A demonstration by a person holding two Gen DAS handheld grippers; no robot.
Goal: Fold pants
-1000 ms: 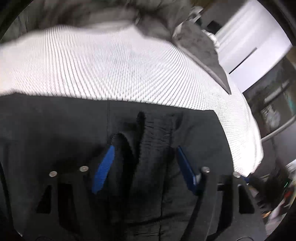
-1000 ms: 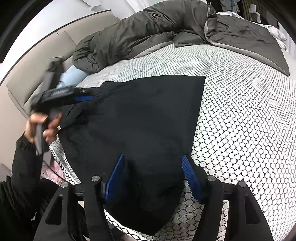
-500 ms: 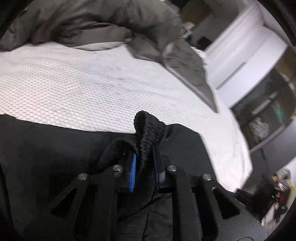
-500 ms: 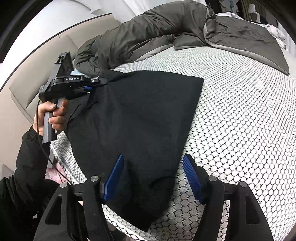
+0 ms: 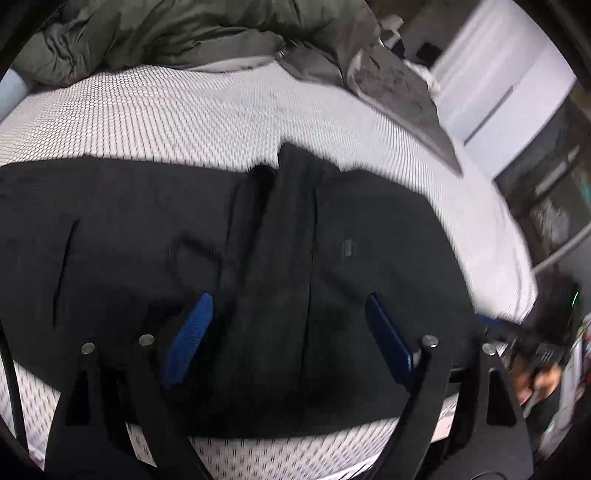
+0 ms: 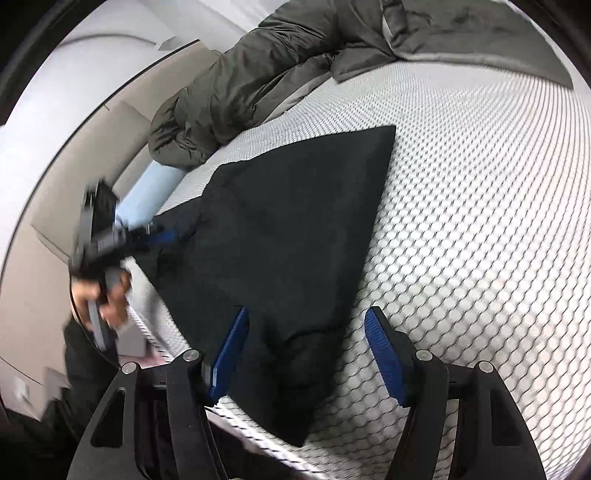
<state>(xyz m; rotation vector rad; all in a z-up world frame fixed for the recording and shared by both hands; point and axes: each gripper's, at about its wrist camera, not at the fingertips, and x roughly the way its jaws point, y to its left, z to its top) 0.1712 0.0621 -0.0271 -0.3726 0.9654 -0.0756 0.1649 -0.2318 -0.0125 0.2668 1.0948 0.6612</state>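
Black pants [image 6: 280,229] lie folded flat on the white mesh mattress [image 6: 480,221]. In the left wrist view the pants [image 5: 110,221] fill the middle, with a raised ridge of fabric [image 5: 291,221] running away from me. My left gripper [image 5: 288,339] hovers over that ridge with its jaws opening; the cloth sits between the blue pads [image 5: 188,339] but they do not press on it. My right gripper [image 6: 306,354] is open above the pants' near corner, close to the mattress edge. In the right wrist view a hand [image 6: 107,295] holds the left gripper [image 6: 162,236] at the pants' far left end.
A dark olive duvet [image 6: 258,74] is bunched at the head of the bed, also across the top of the left wrist view [image 5: 184,33]. A light blue pillow [image 6: 151,192] lies by the beige headboard [image 6: 74,166]. White wardrobe doors [image 5: 498,74] stand beyond the bed.
Half a second ago the left gripper was pinched on a bunched fold of the pants; it has let go and its jaws have spread. The right gripper has rolled slightly and stayed in place.
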